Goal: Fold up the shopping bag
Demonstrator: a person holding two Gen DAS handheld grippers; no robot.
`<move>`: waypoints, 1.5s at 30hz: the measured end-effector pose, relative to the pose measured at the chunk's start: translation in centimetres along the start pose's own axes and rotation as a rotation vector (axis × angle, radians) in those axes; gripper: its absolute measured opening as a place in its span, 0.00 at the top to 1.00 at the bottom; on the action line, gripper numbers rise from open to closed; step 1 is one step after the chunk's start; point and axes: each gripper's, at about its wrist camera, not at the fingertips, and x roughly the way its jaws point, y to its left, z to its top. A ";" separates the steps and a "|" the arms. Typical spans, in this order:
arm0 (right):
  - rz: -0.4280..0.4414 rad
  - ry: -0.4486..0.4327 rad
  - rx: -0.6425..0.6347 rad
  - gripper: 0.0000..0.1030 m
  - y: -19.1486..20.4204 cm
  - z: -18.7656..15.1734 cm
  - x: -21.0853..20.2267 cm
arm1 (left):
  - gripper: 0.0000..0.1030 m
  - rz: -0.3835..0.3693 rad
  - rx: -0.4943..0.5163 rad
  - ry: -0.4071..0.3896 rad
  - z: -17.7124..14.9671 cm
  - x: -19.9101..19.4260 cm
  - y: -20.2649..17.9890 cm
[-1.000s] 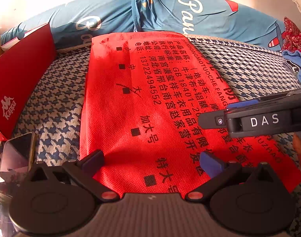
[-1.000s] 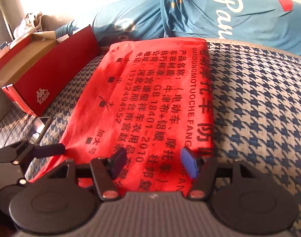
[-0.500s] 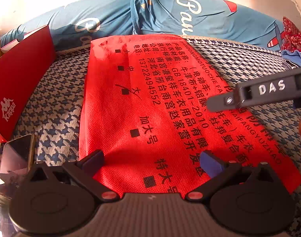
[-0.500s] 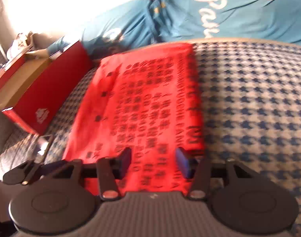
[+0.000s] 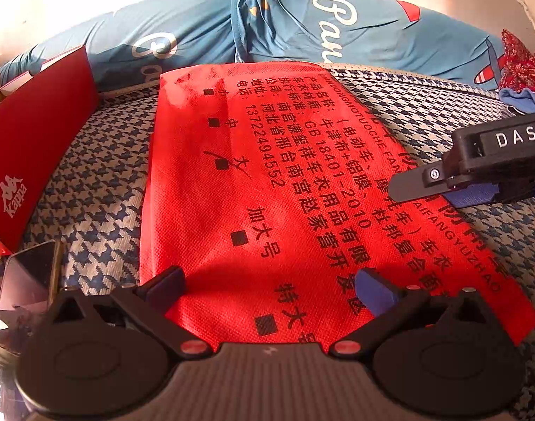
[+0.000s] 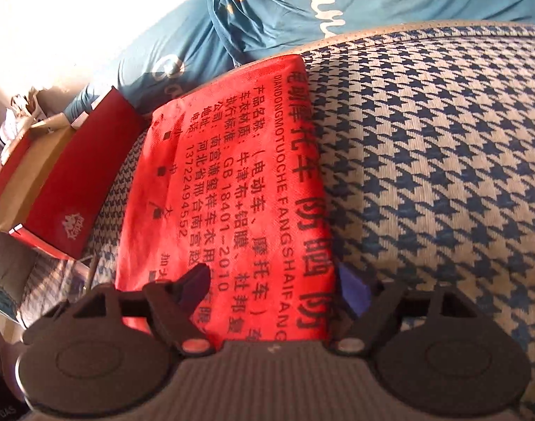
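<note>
- Left wrist view: the bag (image 5: 267, 189), red with black print, is laid flat on the houndstooth cover (image 5: 92, 189), running from 12 to 5 o'clock.
- The left gripper (image 5: 269, 286) is held spread wide over the bag's near end; nothing is pinched.
- The right gripper (image 5: 477, 179) is seen at 3 o'clock, over the bag's right edge.
- A red box (image 5: 32, 161) is seen at 9 o'clock, a phone (image 5: 25, 280) at 8, a blue pillow (image 5: 302, 31) at 12.
- Right wrist view: the bag (image 6: 232, 189) lies from 12 to 6 o'clock.
- The right gripper (image 6: 278, 286) is spread, with the bag's right edge between its fingers; contact cannot be told.
</note>
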 end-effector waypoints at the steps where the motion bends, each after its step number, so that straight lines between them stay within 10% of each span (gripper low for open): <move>1: 0.003 0.001 0.003 0.23 0.0 0.0 0.0 | 0.00 0.000 0.000 0.000 0.0 0.0 -0.1; 18: 0.121 0.034 0.035 0.28 -0.5 0.5 -1.2 | 0.00 -0.004 0.002 0.003 0.2 0.1 0.1; 27: -0.031 0.100 -0.129 0.30 0.8 -0.5 -1.4 | 0.00 -0.002 0.000 0.004 0.4 0.1 -0.1; 36: 0.142 0.077 -0.050 0.27 1.0 -0.5 -1.3 | 0.00 0.004 -0.002 0.006 0.4 0.0 -0.4; 45: 0.042 0.091 -0.073 0.32 0.6 -0.3 -0.8 | 0.00 0.002 -0.006 0.006 0.4 0.0 -0.4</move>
